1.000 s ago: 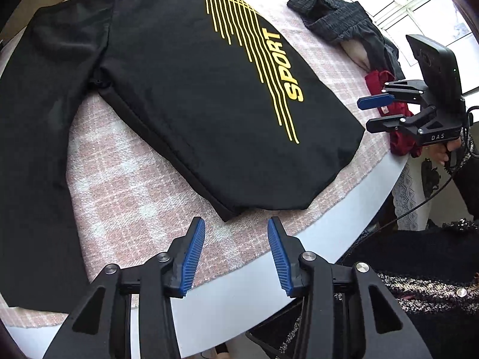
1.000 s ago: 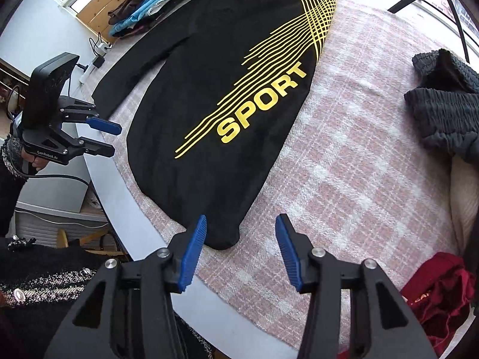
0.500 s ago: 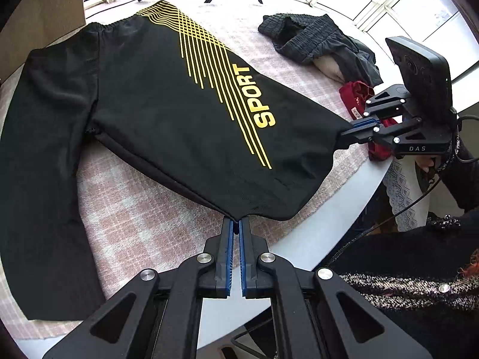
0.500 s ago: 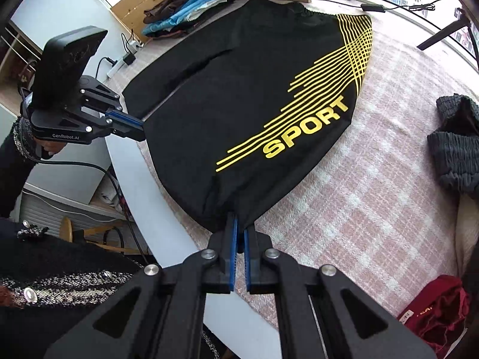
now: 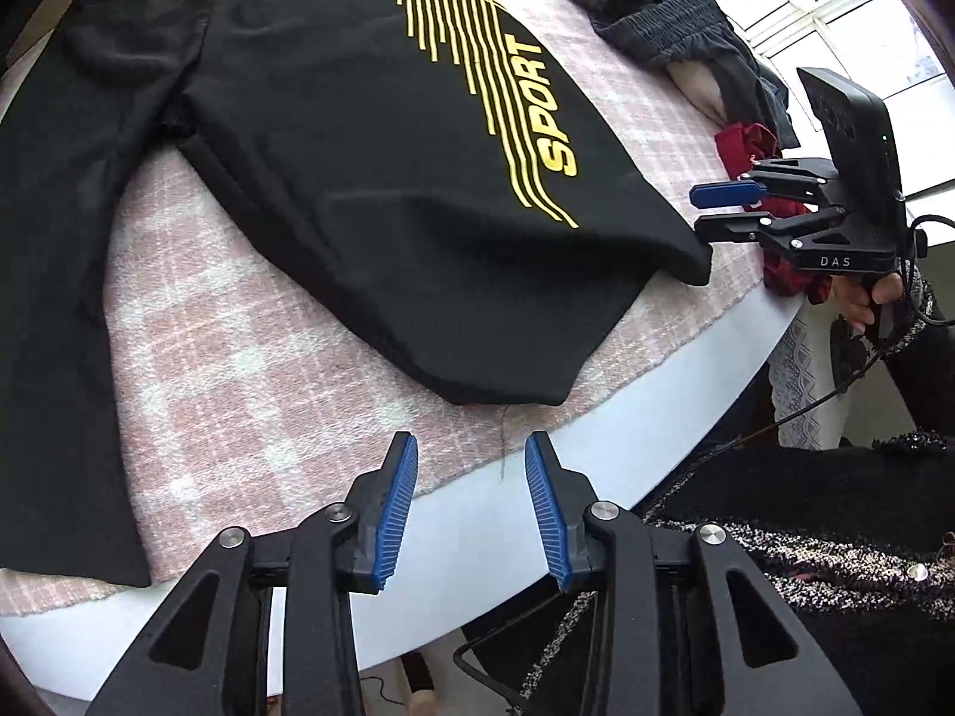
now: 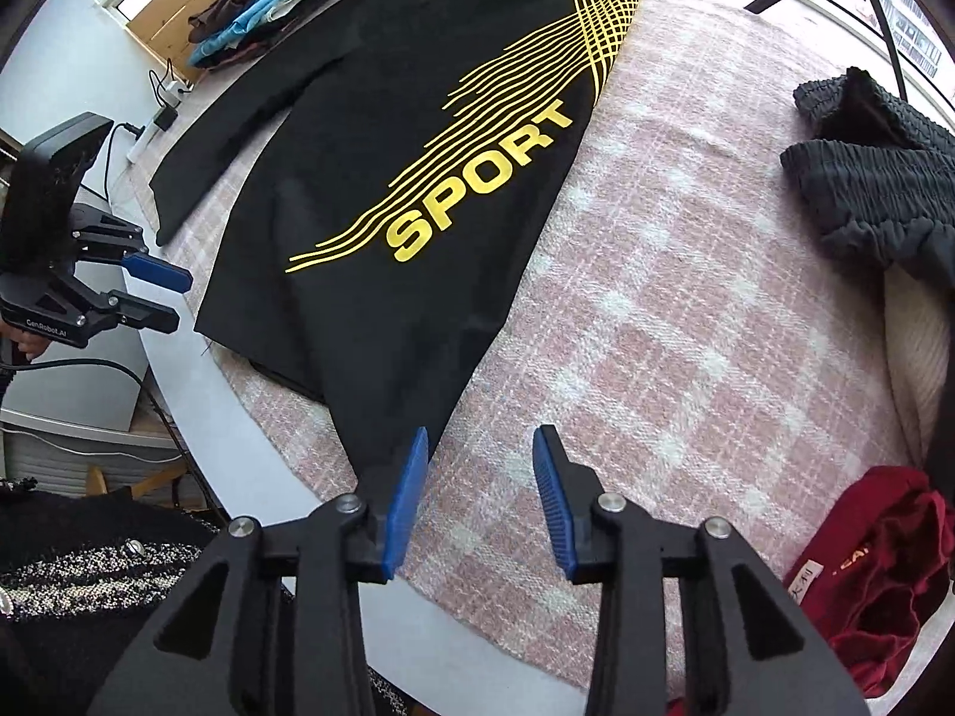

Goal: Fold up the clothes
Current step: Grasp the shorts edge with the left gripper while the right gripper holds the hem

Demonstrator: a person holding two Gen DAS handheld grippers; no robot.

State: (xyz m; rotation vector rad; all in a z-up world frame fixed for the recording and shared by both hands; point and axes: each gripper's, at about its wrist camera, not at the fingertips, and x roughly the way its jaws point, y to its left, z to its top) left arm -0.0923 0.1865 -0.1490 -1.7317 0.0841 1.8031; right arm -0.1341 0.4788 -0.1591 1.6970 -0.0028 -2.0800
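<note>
On the table: a black pair of sport trousers [image 5: 370,179] with yellow stripes and the word SPORT is lying flat on the pink-and-white checked woven cloth [image 5: 250,370] that is covering the white round table [image 5: 477,513].
Trousers against the left gripper [image 5: 465,477]: the near leg end is sitting just ahead of the blue ribbed fingers [image 5: 397,501], not touching them.
Left fingers: they are standing partly apart, having just been opening, with only cloth and table edge showing between them.
Trousers against the right gripper [image 6: 480,477]: the pointed corner of the same leg end is running under the left-hand blue finger [image 6: 409,498]; contact cannot be told.
Right fingers: they are also standing partly apart, having just been opening, gripping nothing.
Far side: a dark grey smocked garment [image 6: 865,179] and a crumpled red garment [image 6: 877,567] are lying well apart from the trousers.
</note>
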